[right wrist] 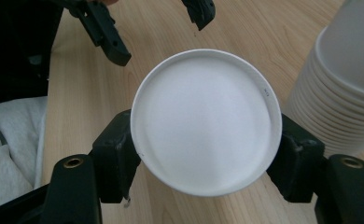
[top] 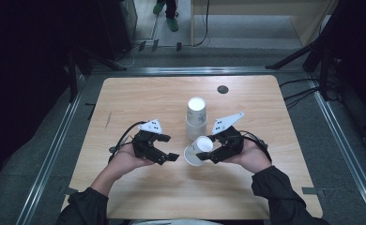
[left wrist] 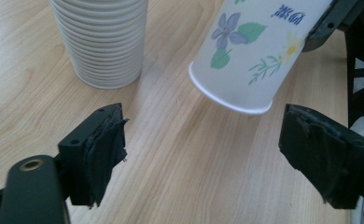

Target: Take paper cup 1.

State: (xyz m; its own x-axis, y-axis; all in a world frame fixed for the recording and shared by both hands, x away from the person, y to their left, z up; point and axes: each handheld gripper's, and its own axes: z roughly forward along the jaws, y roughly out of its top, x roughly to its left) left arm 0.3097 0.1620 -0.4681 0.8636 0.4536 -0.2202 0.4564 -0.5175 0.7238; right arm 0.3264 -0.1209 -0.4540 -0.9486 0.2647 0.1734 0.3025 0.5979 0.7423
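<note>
Paper cup (right wrist: pixel 206 122), white and smooth, sits pinched at its sides between the black padded fingers of the right gripper (right wrist: pixel 206 154), just above the table (top: pixel 139 98) and tipped over so its round open mouth faces the left gripper (top: pixel 168 148). Its outside wall carries printed flowers: a violet bloom with green leaves, a small daisy and some blue lettering. A thin rolled lip rings the mouth, and the inside is plain matte white.

Beside it stands a stack of cups (top: pixel 196 118), upright, its nested rims forming close ridges down the tapered side. The pale wooden table shows a fine straight grain.

Left gripper's fingers (left wrist: pixel 103 149) are spread apart with nothing between them, facing the cup's mouth; their dark pads look rough and frayed at the edges.
</note>
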